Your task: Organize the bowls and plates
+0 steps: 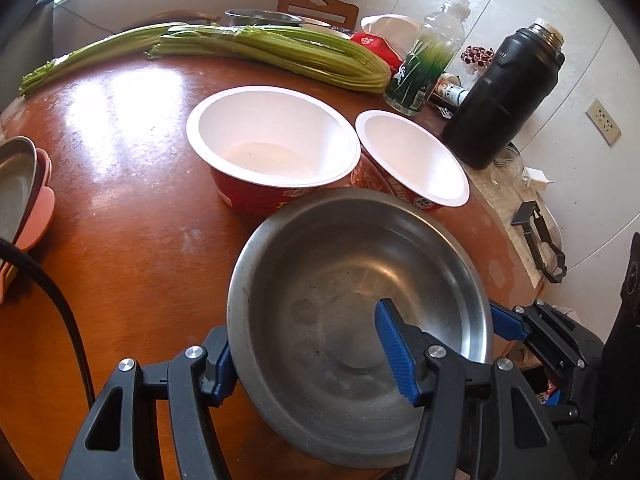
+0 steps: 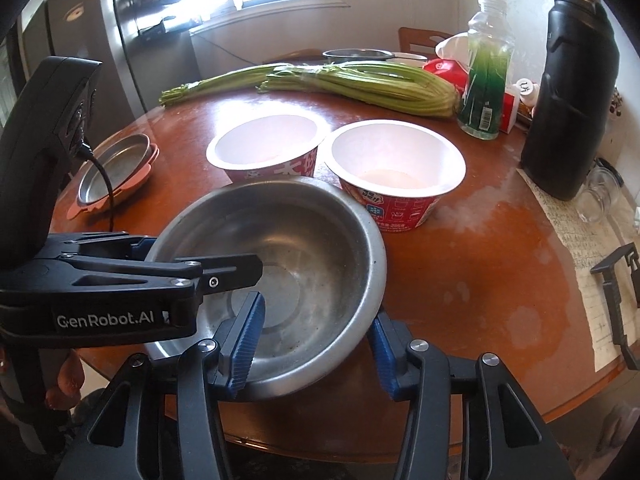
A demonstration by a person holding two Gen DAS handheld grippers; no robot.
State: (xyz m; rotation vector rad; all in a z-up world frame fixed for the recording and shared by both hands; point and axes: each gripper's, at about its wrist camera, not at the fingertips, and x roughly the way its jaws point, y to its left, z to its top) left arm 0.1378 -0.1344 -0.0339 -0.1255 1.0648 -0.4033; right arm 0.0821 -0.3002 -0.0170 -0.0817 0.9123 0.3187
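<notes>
round steel bowl [image 1: 344,312] pinched at opposite rims by left gripper [image 1: 308,352] and right gripper [image 2: 316,348], liable to slip into red paper bowl [image 2: 396,176].

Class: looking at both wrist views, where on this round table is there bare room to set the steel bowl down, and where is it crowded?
Bare wood lies between the plate stack and the left cup bowl, and right of the other cup bowl. The back, by celery and flask, is crowded.
</notes>
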